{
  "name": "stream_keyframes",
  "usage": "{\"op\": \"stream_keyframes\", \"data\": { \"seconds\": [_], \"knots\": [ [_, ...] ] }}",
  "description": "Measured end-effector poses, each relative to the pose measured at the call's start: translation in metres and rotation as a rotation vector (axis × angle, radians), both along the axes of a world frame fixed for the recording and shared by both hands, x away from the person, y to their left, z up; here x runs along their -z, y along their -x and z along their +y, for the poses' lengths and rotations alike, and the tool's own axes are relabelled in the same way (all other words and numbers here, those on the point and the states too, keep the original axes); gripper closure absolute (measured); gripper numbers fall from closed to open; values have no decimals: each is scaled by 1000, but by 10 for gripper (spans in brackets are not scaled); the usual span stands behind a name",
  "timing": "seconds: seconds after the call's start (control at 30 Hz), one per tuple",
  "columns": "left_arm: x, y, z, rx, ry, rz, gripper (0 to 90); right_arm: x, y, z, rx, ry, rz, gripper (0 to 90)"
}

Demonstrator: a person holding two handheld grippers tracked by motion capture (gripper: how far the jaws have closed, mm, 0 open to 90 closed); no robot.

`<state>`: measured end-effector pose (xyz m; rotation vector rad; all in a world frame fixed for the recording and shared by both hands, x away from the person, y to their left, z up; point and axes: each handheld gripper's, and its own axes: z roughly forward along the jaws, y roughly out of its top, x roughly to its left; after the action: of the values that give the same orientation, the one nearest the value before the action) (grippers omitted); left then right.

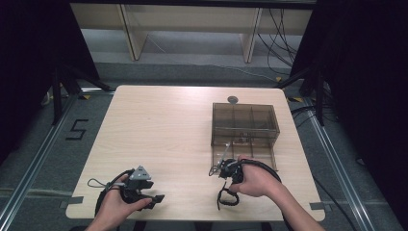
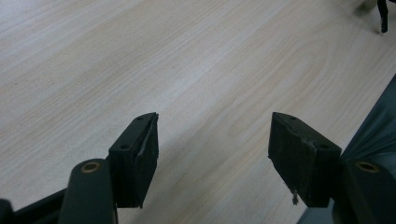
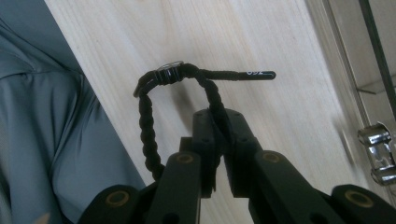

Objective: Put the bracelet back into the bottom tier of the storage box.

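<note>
- Evidently the thing in play is a black braided cord with a small metal clasp; it hangs in a loop over the near right part of the wooden table, just in front of the smoky clear compartment box.
- The right gripper has its jaws pressed together on one strand of that cord, close to the jaw tips.
- Since only a thin strand is pinched so near the tips, I judge a quick swing or tug could pull it free and drop the cord onto the table, or past the near edge.
- The free loop and its stiff black end could snag on the box rim if carried in low; lifting higher first would avoid that.
- Some shiny metal pieces lie near the box front; a dragging loop might sweep them aside.
- The left gripper sits well apart at the near left, jaws spread wide with nothing between them, so it offers no support if the cord slips.
</note>
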<state>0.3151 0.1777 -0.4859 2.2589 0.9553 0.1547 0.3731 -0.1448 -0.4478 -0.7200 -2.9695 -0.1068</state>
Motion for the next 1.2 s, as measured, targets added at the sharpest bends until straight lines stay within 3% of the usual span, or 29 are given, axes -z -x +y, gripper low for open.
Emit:
{"op": "stream_keyframes", "data": {
  "seconds": [0.03, 0.07, 0.1, 0.17, 0.2, 0.23, 0.27, 0.3, 0.43, 0.47, 0.97, 1.03, 1.07, 1.1, 1.17, 1.2],
  "knots": [
    [0, 0, 0, 0, 0, 0, 334, -1, 0, 0, -4, -9, 8, 844],
    [0, 0, 0, 0, 0, 0, 335, -2, 2, -1, 30, 4, 9, 845],
    [0, 0, 0, 2, -1, -2, 335, -4, 6, 0, 104, 33, 40, 844],
    [0, 0, 0, 2, 0, -2, 335, -4, 5, -3, 94, 23, 36, 844],
    [0, 0, 0, 2, -1, -2, 335, -3, 0, -6, 28, 9, 18, 844],
    [0, 0, 0, 2, -1, -2, 334, -3, -1, -8, 3, -4, 5, 845],
    [0, 0, 0, 2, -2, -2, 335, -5, 1, -8, 36, 16, 15, 844],
    [0, 0, 0, 0, -2, -4, 334, -4, -1, -10, 12, 3, 9, 844],
    [0, 0, 0, 1, 0, -2, 334, -6, 1, -15, 46, 17, 10, 844],
    [0, 0, 0, 1, -1, -2, 334, -5, -1, -17, 23, -2, 5, 845],
    [0, 0, 0, 2, -2, -2, 335, -8, 2, -32, 75, 12, 1, 844],
    [0, 0, 0, 1, -2, -1, 335, -8, 2, -33, 90, 20, 19, 844],
    [0, -1, 0, -5, -2, -9, 334, -7, 1, -36, 67, 10, 8, 844],
    [0, -1, 0, -4, -4, -10, 335, -8, 2, -36, 99, 27, 13, 845],
    [0, 0, 0, -5, 3, -3, 335, -7, 1, -40, 77, 9, 5, 844],
    [0, 0, 0, -2, 2, -1, 334, -8, 1, -40, 97, 12, 7, 845]
  ]
}}
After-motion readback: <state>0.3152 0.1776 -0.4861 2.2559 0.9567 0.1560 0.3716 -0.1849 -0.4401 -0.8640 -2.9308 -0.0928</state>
